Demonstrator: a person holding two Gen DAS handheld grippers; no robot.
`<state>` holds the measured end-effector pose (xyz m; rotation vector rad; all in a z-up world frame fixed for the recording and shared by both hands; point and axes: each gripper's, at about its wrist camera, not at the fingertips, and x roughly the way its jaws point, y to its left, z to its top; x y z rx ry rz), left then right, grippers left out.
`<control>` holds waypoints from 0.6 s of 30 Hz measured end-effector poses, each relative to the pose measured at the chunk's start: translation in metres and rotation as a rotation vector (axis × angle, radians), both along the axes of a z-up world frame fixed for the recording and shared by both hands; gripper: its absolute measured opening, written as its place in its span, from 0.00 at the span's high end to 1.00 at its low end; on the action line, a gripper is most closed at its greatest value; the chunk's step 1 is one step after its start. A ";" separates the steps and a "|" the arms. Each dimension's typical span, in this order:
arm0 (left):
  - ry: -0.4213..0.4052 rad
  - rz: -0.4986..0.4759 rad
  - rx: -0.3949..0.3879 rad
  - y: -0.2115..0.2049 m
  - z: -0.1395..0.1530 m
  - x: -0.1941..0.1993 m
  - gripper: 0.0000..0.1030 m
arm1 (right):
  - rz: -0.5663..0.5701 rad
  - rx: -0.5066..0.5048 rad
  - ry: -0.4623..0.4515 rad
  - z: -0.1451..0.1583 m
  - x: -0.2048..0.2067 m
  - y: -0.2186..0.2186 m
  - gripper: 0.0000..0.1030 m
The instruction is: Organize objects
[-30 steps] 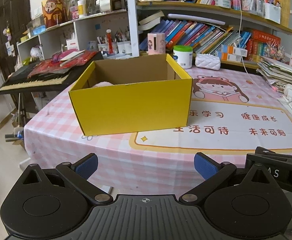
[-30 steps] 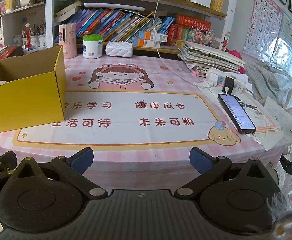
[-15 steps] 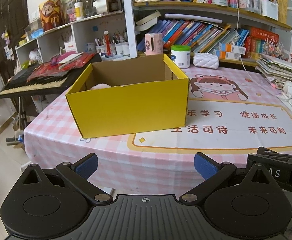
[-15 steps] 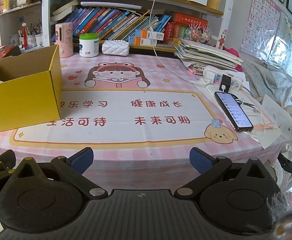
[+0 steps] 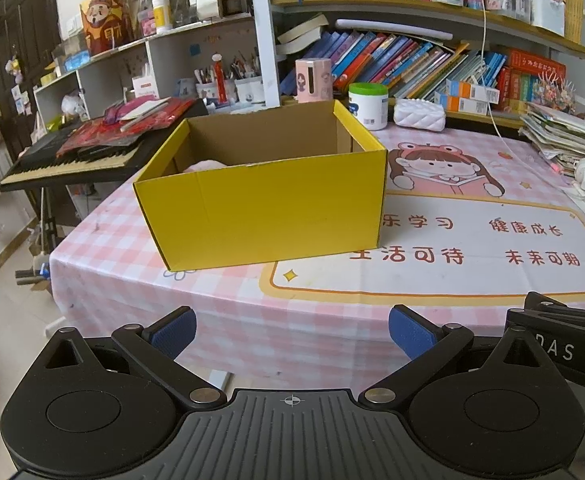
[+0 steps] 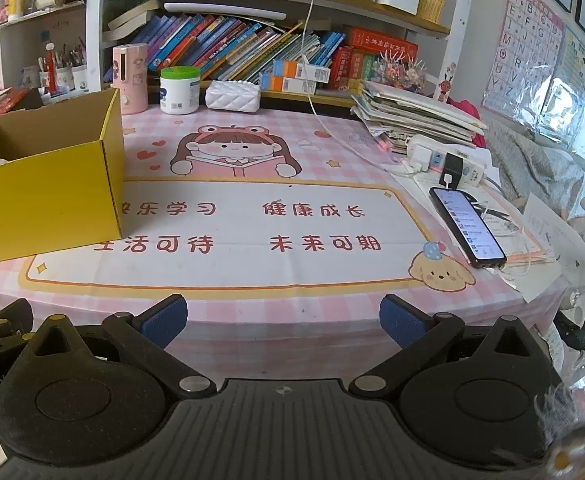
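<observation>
An open yellow cardboard box (image 5: 260, 204) stands on the left part of the pink checked tablecloth (image 5: 196, 300); a pale pink soft thing (image 5: 204, 165) shows inside it. The box also shows at the left of the right wrist view (image 6: 48, 196). My left gripper (image 5: 291, 332) is open and empty, held off the table's front edge, short of the box. My right gripper (image 6: 283, 316) is open and empty, off the front edge facing the printed mat (image 6: 232, 232).
A phone (image 6: 466, 226) and power strip (image 6: 444, 160) lie at the right, beside a paper stack (image 6: 412, 116). A white jar (image 6: 179, 90), pink dispenser (image 6: 129, 78) and white pouch (image 6: 233, 96) stand at the back below bookshelves. A keyboard (image 5: 72, 156) stands left of the table.
Both grippers have drawn back and down a little from the table, so the box and mat look slightly farther. Both stay open and empty.
</observation>
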<state>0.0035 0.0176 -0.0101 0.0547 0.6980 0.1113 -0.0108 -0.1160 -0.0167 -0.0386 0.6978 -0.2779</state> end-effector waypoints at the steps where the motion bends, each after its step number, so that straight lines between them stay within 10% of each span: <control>1: 0.001 0.001 0.000 0.000 0.000 0.000 0.00 | -0.001 -0.005 -0.001 0.000 0.000 0.000 0.00; 18: 0.019 0.004 0.010 0.000 -0.004 0.008 0.00 | -0.008 -0.036 0.008 -0.001 0.005 0.004 0.00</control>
